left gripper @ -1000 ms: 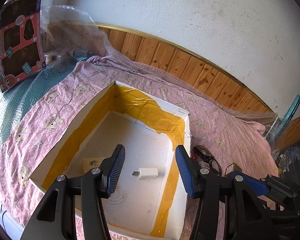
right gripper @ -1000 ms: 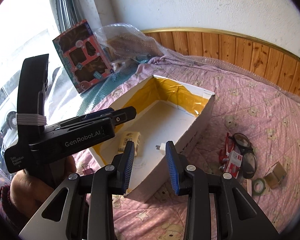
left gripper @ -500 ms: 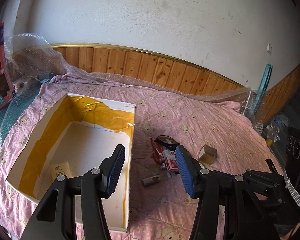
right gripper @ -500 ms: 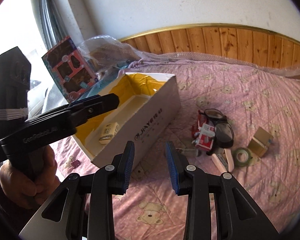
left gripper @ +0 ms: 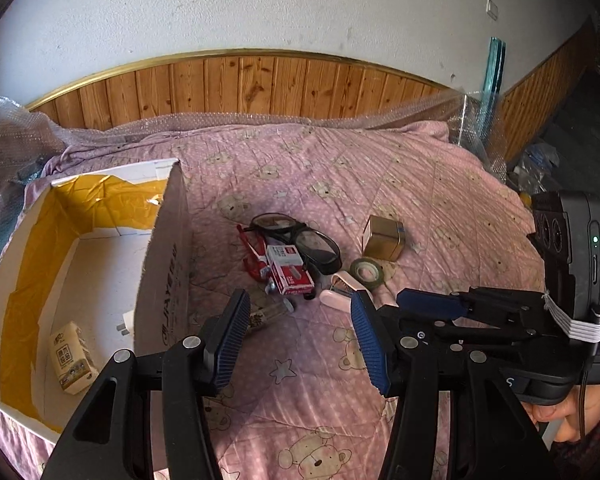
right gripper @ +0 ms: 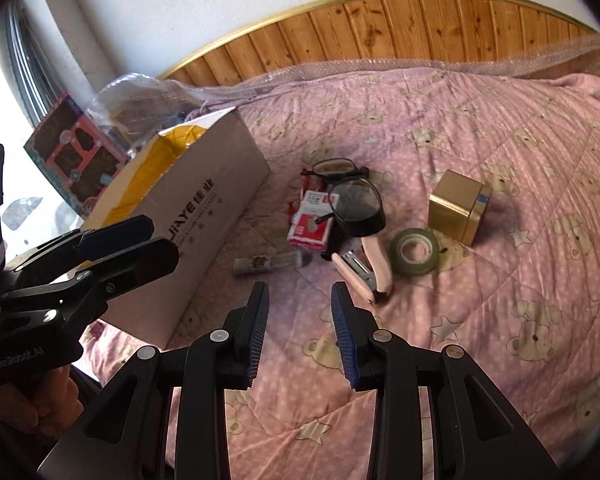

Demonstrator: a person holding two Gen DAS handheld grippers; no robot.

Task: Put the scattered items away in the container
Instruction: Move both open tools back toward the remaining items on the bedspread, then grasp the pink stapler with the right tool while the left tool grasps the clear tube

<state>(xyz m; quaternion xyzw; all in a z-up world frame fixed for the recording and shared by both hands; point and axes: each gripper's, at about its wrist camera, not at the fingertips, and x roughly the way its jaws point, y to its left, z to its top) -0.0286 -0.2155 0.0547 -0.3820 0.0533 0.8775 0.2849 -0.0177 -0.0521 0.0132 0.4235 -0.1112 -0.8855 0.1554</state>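
Both hand-held grippers, left (left gripper: 298, 340) and right (right gripper: 300, 330), hang spread and empty. Beside the box (right gripper: 204, 216), the stapler (right gripper: 364, 266) looks stiff, light; pinch across its narrow body.

1 box (left gripper: 168, 264), 1 stapler (right gripper: 364, 268), 1 tape roll (right gripper: 414, 246), 2 tools.

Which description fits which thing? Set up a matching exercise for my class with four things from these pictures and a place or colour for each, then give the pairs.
Things:
1. tissue pack
2. gold box
3. tape roll
4. stapler

Descriptions:
A. pink, lying on the quilt
B. inside the cardboard box
C. green ring lying flat
D. metallic cube, farthest from the cardboard box

Pairs: 1-B, 2-D, 3-C, 4-A
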